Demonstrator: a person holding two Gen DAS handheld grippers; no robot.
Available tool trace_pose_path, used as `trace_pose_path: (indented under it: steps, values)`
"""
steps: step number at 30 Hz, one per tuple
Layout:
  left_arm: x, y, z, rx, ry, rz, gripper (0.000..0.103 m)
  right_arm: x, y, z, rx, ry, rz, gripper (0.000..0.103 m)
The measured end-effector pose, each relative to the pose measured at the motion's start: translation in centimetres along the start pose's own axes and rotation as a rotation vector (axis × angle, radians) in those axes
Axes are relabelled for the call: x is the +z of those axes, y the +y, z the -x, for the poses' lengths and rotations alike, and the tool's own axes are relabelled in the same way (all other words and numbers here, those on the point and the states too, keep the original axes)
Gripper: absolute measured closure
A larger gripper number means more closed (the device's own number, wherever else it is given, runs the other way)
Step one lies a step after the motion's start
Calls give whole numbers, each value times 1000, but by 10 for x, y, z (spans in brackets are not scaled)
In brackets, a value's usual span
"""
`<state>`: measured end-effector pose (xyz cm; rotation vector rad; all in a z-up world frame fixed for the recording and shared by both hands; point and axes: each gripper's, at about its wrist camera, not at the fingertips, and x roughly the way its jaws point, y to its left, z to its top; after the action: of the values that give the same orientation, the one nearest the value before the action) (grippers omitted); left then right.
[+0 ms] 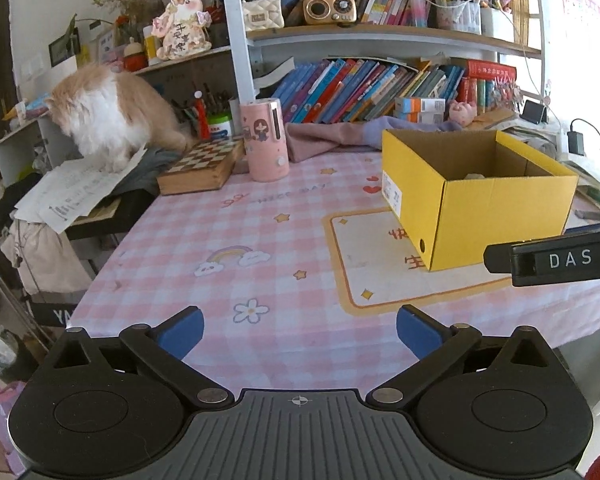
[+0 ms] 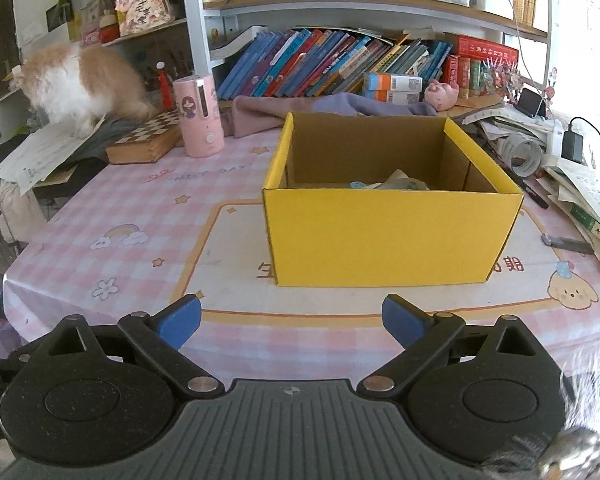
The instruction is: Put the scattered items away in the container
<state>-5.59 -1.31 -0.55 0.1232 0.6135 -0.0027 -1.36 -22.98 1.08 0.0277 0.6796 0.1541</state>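
Nearest the lens, the left tool (image 1: 300, 334) hangs over the pink checked cloth of the table (image 1: 228, 240) with its blue pads spread wide and nothing between them. The right tool (image 2: 291, 322) is just as wide open and empty, low over the cream mat with the orange border (image 2: 228, 276). In the left view, one black finger of the right tool reaches in from the right edge, near the box's lower corner.

On that mat stands the yellow cardboard box (image 2: 388, 236), the container, open at the top, upright, plain brown inside. From the right wrist view its long side faces the camera squarely, so its long axis runs across the picture. From the left wrist view a corner points toward the camera, and a white label (image 1: 392, 194) shows on the short end with a small round hole low near the corner. A few pale and light blue items (image 2: 396, 185) lie on its floor; what they are cannot be told.

Beyond, a pink cylinder with a cartoon girl (image 1: 265, 145) stands upright just beside a closed chessboard case (image 1: 204, 166). A ginger and white cat (image 1: 108, 118) stands on papers at the table's far left. Rows of leaning books (image 1: 364, 88) fill the shelf behind
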Motion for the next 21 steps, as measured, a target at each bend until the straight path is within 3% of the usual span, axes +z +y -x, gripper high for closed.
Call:
trace_pose_path:
  steps: [21]
  values:
    - [-8,5,-7,-37,72,47,0,-8,6,2,-22,47,27,2]
